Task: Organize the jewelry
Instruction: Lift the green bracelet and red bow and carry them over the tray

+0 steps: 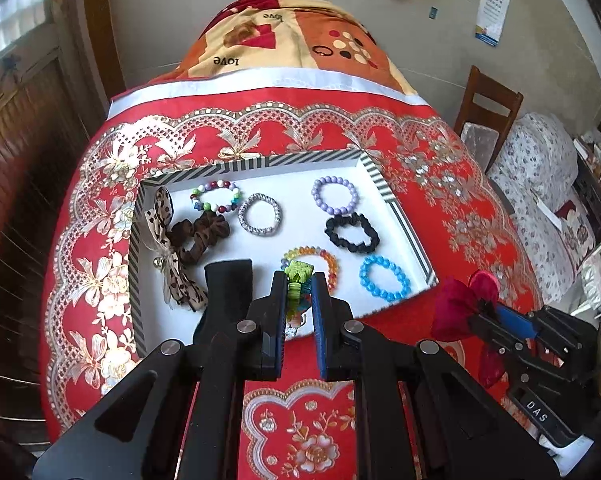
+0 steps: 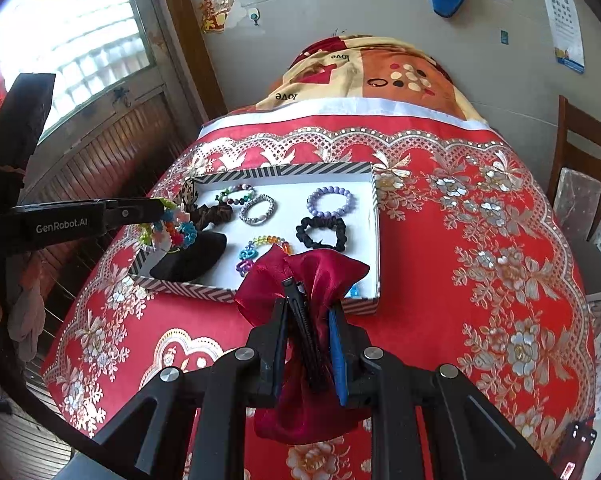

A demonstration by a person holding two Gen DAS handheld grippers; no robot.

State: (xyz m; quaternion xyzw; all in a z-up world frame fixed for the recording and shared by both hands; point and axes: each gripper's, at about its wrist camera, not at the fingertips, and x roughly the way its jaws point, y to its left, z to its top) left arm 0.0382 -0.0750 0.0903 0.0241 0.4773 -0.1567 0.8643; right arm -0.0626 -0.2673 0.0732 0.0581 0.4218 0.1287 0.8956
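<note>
— Two things left? Most bracelets already lie in the tray (image 1: 380, 184).
— Yes. Left claw (image 1: 298, 284) pinches a colorful bracelet (image 1: 298, 274) at the tray's 6 o'clock; right claw (image 2: 308, 312) squeezes the red bow clip (image 2: 304, 272).

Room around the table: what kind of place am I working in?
Most likely a lived-in home room, perhaps a dining or living area: a table under a red floral tablecloth, a wooden chair against the wall, and a sofa with a flowered cover beside it.
</note>
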